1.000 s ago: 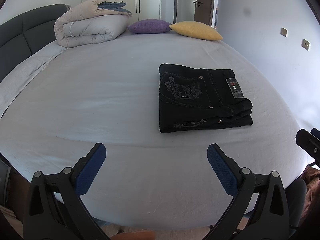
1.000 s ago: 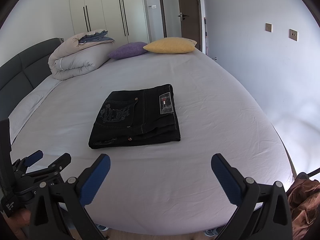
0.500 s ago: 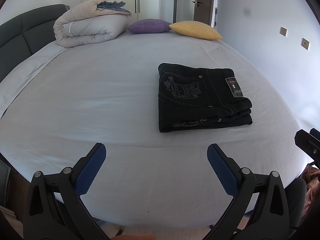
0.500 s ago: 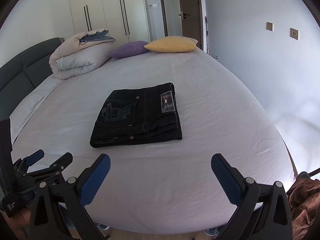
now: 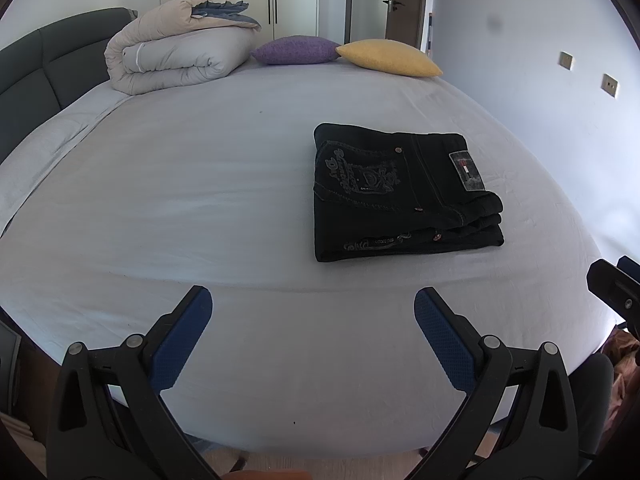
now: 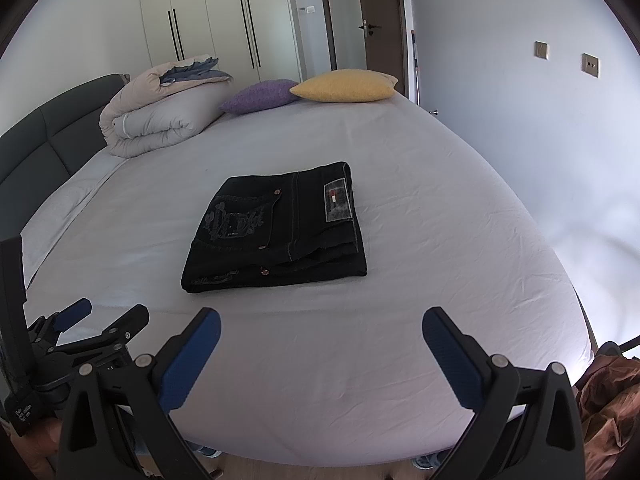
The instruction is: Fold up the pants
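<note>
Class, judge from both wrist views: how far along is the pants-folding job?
Done: the pants lie on the bed as a compact stack of folded layers. In hand: nothing; the left hand-held gripper and right hand-held gripper are open, empty, and short of the pants. Left: apparently no fold, perhaps some tidying.
</note>
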A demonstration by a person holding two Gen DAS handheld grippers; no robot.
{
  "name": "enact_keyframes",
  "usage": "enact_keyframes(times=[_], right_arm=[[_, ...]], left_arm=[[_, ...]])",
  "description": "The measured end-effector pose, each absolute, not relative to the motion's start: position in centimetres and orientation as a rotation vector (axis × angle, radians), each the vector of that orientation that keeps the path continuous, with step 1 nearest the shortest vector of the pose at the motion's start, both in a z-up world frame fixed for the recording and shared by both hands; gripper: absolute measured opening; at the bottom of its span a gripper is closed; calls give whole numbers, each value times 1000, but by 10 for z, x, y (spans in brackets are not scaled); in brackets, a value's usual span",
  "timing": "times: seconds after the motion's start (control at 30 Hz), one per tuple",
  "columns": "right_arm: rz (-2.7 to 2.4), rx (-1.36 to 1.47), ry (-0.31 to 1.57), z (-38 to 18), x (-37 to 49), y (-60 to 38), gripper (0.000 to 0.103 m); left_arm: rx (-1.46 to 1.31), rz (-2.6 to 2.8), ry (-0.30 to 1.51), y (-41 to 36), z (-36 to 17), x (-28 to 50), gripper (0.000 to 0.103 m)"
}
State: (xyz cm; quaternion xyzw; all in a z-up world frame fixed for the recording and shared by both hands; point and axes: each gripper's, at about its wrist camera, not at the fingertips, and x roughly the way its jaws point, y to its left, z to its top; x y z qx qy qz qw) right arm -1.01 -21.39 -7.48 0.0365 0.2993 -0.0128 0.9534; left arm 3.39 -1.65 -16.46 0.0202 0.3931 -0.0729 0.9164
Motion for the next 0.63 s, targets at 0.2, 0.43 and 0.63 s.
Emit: enact_keyframes(times=[0.2,0.43,0.63], right_arm=[[-21,75,613,-77,-12,-212,103],[-17,89,623,-81,-15,-212,103],[-11,102,633,-79,-13,-221,103]], left_arm=[[41,-158,819,-15,-167,35,103],[33,-169,821,-10,-167,36,103],[39,-176,821,-9,-168,38,103]])
